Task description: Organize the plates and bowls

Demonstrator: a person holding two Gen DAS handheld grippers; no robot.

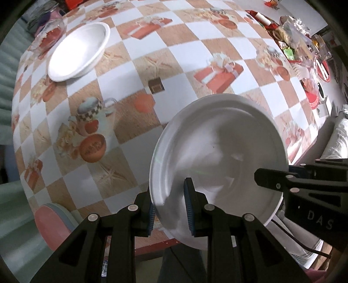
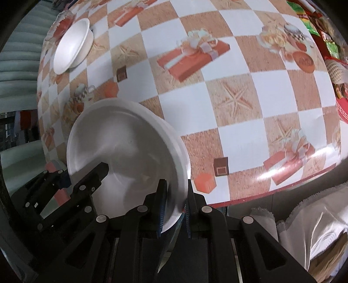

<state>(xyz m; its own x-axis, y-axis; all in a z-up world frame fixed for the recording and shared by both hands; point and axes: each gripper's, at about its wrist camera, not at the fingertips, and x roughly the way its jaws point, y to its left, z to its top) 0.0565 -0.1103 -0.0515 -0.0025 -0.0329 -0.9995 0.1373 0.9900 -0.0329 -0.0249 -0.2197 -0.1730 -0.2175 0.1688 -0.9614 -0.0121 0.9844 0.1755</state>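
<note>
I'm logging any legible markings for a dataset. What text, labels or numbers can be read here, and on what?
"DAS": white letters on the black body of the right gripper, cut off at the picture's edge.
Orange round print on the tablecloth: lettering too blurred to read.
Snack packets at the table's far edge: print too small to read.
White plate: no text.

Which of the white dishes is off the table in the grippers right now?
The large white plate, clamped at opposite rim edges by the left gripper and right gripper. The other white dishes sit ungripped at the far corner of the table.
</note>
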